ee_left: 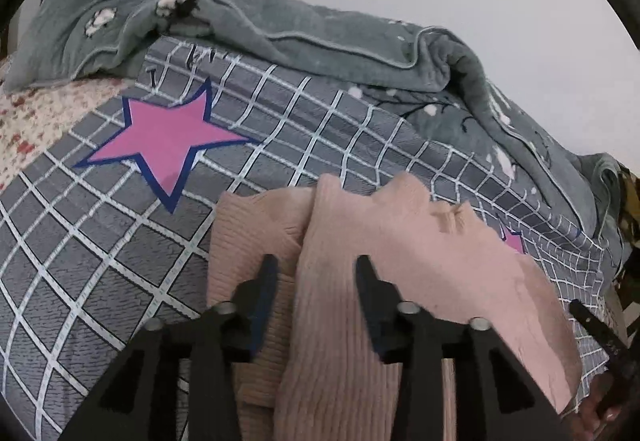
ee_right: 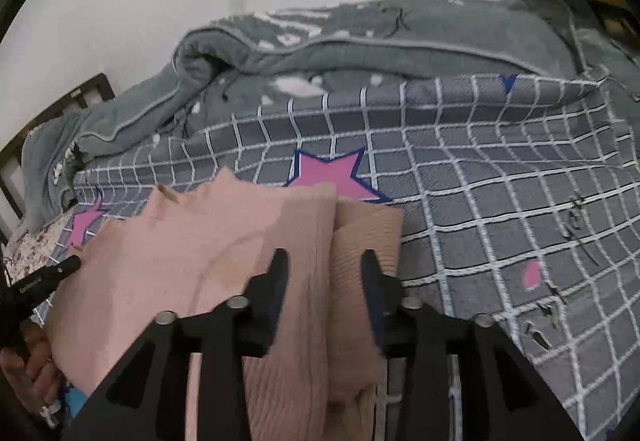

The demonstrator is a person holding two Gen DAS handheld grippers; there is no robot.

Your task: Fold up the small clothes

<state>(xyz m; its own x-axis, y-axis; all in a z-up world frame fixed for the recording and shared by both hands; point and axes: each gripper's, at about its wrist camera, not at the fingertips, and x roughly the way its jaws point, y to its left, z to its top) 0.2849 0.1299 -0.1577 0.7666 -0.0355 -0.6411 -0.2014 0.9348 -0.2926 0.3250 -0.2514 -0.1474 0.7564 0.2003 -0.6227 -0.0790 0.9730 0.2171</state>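
A pink ribbed knit sweater [ee_left: 400, 241] [ee_right: 200, 241] lies on the bed cover with its sides folded inward. In the left wrist view my left gripper [ee_left: 316, 261] hovers over the sweater's left fold, jaws apart, with the knit lying between and under the fingers without being pinched. My right gripper [ee_right: 324, 255] stands the same way over the right fold, its jaws apart. One black finger [ee_left: 588, 317] of the right gripper shows at the sweater's right edge, and one finger [ee_right: 52, 275] of the left gripper shows at its left edge.
The sweater rests on a grey checked bed cover [ee_left: 100, 249] [ee_right: 500, 201] printed with pink stars [ee_left: 164, 141]. A bunched grey blanket [ee_left: 320, 41] [ee_right: 360, 49] runs along the far side by the wall. A wooden headboard [ee_right: 48, 121] and a floral sheet [ee_left: 32, 113] are at the left.
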